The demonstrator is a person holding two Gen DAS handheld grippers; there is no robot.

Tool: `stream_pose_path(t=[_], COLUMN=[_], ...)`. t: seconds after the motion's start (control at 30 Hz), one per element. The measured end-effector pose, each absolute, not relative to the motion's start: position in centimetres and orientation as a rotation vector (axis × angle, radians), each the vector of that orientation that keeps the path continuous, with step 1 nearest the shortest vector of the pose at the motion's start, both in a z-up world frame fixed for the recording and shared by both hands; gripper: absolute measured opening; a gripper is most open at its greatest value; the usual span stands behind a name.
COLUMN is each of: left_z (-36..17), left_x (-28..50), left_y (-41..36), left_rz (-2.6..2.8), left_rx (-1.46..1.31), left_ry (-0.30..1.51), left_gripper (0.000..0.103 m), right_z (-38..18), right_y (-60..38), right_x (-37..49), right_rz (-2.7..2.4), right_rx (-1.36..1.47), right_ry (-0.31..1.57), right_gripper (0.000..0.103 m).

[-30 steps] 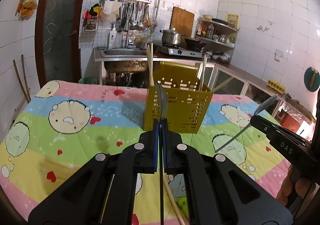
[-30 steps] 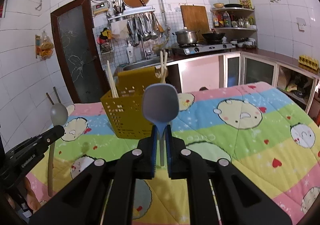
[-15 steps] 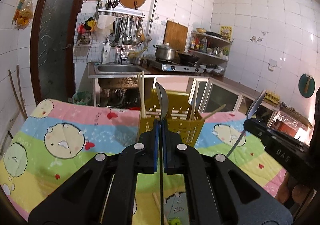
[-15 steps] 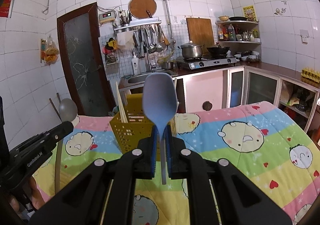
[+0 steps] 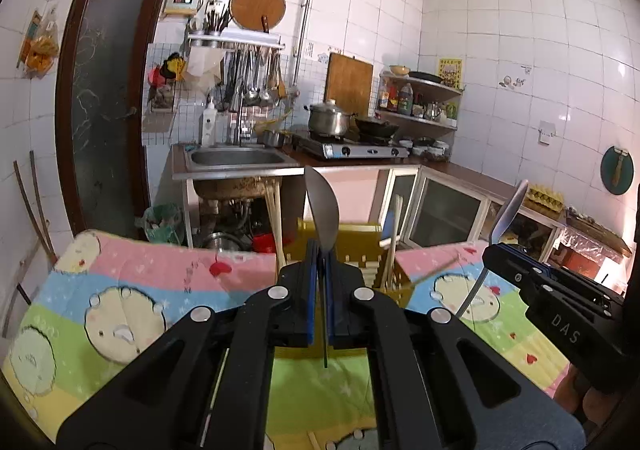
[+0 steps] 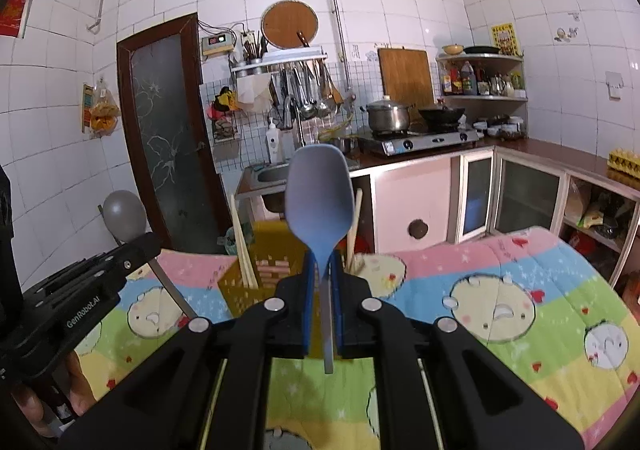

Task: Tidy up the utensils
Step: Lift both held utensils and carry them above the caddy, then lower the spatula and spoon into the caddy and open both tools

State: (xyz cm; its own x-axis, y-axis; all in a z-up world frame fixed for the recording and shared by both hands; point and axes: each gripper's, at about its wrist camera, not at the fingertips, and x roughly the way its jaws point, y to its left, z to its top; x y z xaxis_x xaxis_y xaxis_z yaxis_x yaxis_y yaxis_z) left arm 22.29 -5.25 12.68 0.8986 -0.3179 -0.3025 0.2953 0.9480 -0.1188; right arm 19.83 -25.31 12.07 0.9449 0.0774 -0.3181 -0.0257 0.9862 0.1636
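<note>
- My left gripper (image 5: pixel 320 262) pinches a metal spoon (image 5: pixel 322 209); my right gripper (image 6: pixel 322 270) pinches a blue spoon (image 6: pixel 319 193).
- Both are above the cartoon-print tablecloth (image 6: pixel 520 290), yellow utensil basket (image 6: pixel 276 250) ahead.
- White-tiled kitchen: sink (image 5: pixel 236 157), stove (image 5: pixel 352 149).

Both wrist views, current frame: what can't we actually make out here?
- Yellow utensil caddy: lower body and compartments hidden behind the left gripper in the left wrist view and behind the right gripper in the right wrist view.
- Metal spoon: edge-on in the left view, bowl face unseen.
- Blue spoon: handle mostly covered by fingers.
- Chopsticks: count unclear, bases hidden.
- Bottles on the corner shelf: labels too small.
</note>
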Motion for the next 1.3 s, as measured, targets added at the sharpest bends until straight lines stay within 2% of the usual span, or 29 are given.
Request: stream_pose_path(t=[0.4,0.87,1.1,1.17,1.23,1.27,1.3], left_z=[18.4,9.9,8.9,9.4,10.3,10.8,11.2], left_x=[26.8,35.4,36.0,35.4,34.4,33.7,32.9], left_y=[-7.7,-8.3,-7.1,-6.7,-6.1,-5.6,-5.3], left_rz=[-0.289,-0.245,-0.230,-0.221,-0.206,-0.191,-0.182], left_rx=[-0.013,0.016,0.014,0.017,0.011,0.009,0.013], left_ry=[0.216,0.371,0.444,0.442,0.433,0.426,0.422], left_gripper=[0.002,0.002,0.003,0.013,0.047,0.055,0.064], right_z=[16.7,9.5,8.7,9.1,9.8,10.1,10.6], right_y=[-25.4,-24.8,-24.0,-24.0,-24.1,-24.3,-24.7], right_x=[25.7,33.5,34.2,33.9,33.2,32.8,32.1], right_rz=[0.040,0.019,0.016,0.015,0.003,0.002,-0.001], right_rx=[0.172,0.142,0.095,0.094,0.089,0.092,0.106], right_ry=[0.259,0.467,0.553,0.568,0.566,0.567,0.568], right_gripper=[0.008,0.008,0.009,0.009,0.010,0.016,0.031])
